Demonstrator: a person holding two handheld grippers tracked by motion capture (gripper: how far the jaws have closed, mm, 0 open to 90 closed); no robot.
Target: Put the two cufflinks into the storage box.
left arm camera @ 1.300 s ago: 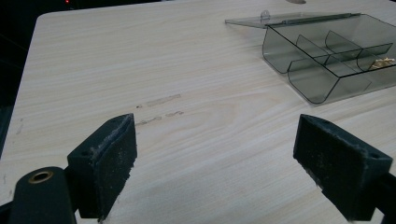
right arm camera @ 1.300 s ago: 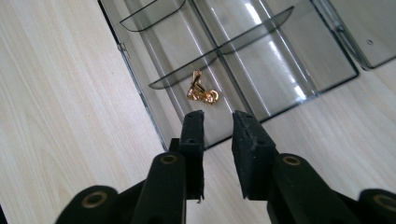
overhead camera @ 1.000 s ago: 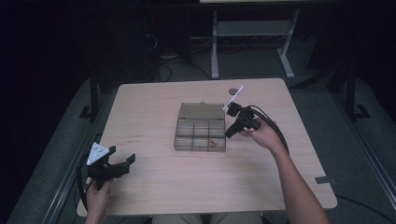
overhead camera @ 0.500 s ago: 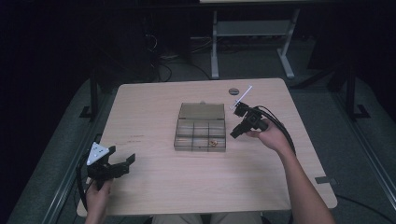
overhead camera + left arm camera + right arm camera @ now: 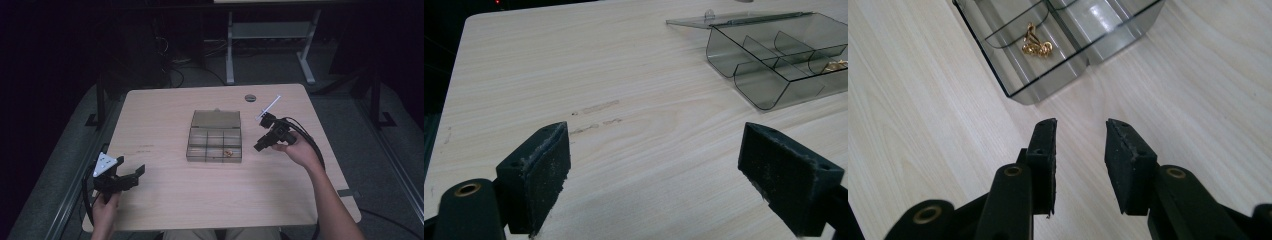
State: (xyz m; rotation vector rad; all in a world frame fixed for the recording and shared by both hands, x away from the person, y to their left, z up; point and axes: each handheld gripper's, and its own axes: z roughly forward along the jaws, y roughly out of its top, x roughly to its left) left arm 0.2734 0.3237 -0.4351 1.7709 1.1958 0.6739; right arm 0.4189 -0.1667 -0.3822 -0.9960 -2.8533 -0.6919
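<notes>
Beside smoky clear plastic organizer box (image 5: 215, 137), gold trinket (image 5: 1034, 44), right gripper (image 5: 1080, 150).

right gripper (image 5: 259, 146) pulled back off the box (image 5: 215, 136), now sits just right of it, jaws empty and apart

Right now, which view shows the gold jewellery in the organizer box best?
The right gripper view: the gold jewellery lies close and sharp in a corner compartment of the organizer box. The high view shows a tiny gold speck; the left gripper view catches a sliver at its edge.
</notes>
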